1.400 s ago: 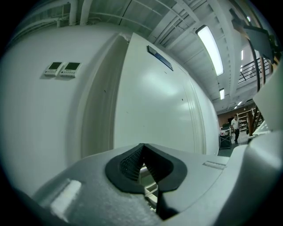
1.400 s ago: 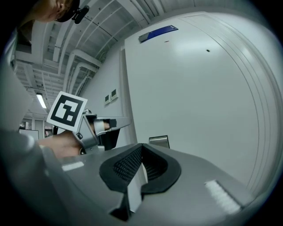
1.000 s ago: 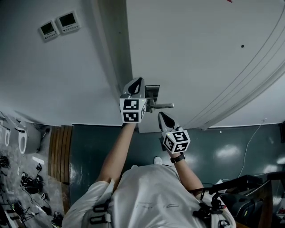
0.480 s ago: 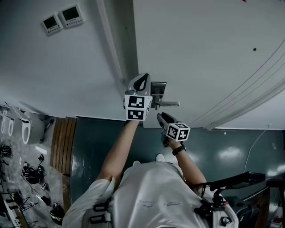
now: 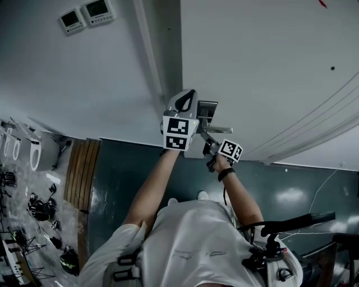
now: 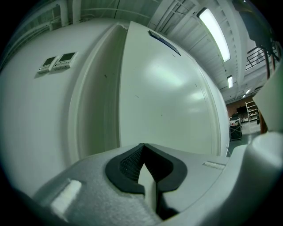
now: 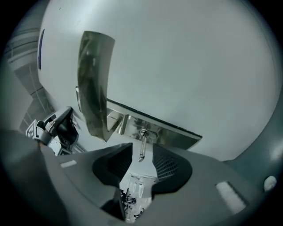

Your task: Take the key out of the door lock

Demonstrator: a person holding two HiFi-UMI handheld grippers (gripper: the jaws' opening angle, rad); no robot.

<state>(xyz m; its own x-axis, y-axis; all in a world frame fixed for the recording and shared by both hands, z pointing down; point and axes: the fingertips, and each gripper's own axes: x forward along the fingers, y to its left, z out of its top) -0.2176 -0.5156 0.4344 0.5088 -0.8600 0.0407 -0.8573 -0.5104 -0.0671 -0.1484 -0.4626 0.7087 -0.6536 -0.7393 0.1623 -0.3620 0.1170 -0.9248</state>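
A small metal key (image 7: pixel 142 147) sticks out of the shiny lock plate (image 7: pixel 170 136) on the white door (image 5: pixel 263 61), below the lever handle (image 7: pixel 93 79). My right gripper (image 7: pixel 142 152) points at the plate. Its jaws are opening, and the key's shaft lies between the dark pads (image 7: pixel 166 164) with a gap on each side. In the head view the right gripper (image 5: pixel 206 138) sits just under the handle (image 5: pixel 217 130). My left gripper (image 5: pixel 189 96) is held against the door's edge beside the plate. In its own view, the left gripper (image 6: pixel 142 145) is shut on nothing.
Two small wall panels (image 5: pixel 87 14) hang left of the door frame (image 5: pixel 162 56). On the dark floor at the left lie wooden slats (image 5: pixel 78 179) and cables (image 5: pixel 39 210). A dark handlebar (image 5: pixel 294 223) juts in at the lower right, behind the person's shoulder.
My right gripper has risen from below the handle up to the lock plate, tilting toward the door. The left gripper has stayed at the door's edge. The head view has shifted slightly.
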